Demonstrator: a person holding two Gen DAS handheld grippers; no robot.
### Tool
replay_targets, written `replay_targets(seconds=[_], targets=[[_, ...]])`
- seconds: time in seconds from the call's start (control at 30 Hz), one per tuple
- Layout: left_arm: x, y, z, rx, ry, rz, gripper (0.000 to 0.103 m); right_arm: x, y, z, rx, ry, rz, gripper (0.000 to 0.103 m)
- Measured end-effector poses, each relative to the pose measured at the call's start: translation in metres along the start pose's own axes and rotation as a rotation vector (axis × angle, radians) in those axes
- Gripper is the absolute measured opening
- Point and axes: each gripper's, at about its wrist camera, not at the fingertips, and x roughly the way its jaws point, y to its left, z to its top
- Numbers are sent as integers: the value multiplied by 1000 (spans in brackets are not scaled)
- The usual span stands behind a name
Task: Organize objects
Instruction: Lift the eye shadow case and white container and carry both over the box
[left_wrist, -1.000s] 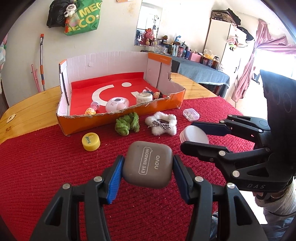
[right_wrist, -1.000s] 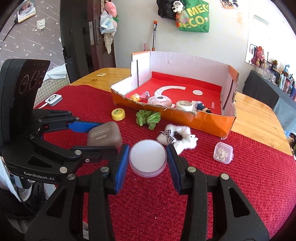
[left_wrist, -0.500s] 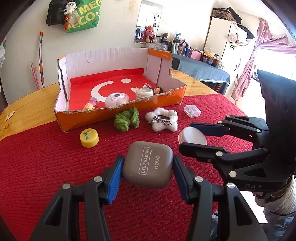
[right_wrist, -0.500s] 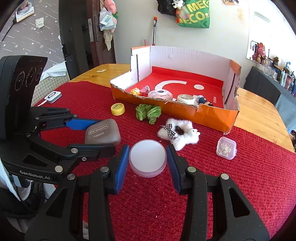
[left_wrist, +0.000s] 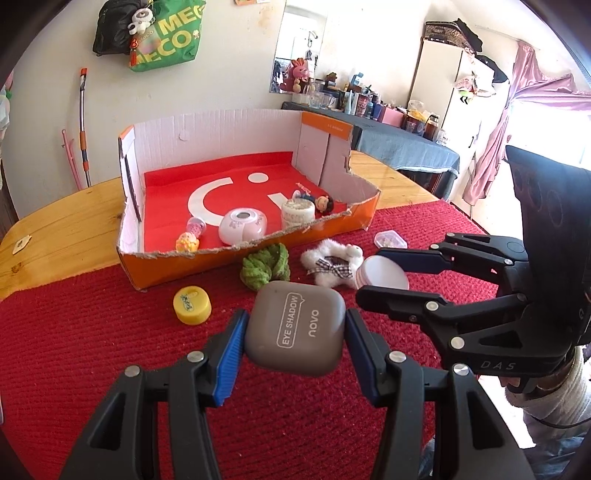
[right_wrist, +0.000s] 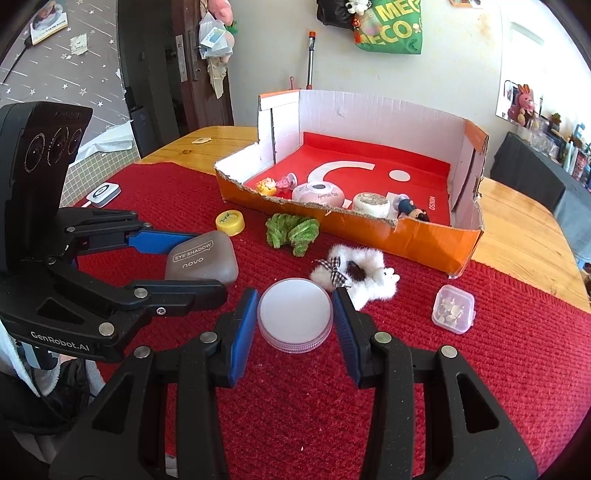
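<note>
My left gripper is shut on a grey eye shadow case and holds it above the red cloth; the case also shows in the right wrist view. My right gripper is shut on a round white compact, seen from the left wrist view too. Ahead stands an open orange cardboard box with a red floor and several small items inside. In front of it lie a yellow cap, a green knit piece and a white fluffy toy.
A small clear plastic box lies on the red cloth at the right. A white square device sits at the cloth's left edge. The wooden table extends beyond the cloth. The box's front wall is low and torn.
Both grippers have moved forward toward the box with their objects still held. The box and the loose items now look nearer.
</note>
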Motion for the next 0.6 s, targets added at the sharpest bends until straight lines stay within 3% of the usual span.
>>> replay_targets(seconds=[0.3, 0.6], targets=[[8, 27, 57, -32, -2, -25, 55, 3, -30, 61, -14, -37, -8, 40], [64, 65, 105, -82, 100, 2, 55, 56, -68, 118, 7, 89, -19, 40]])
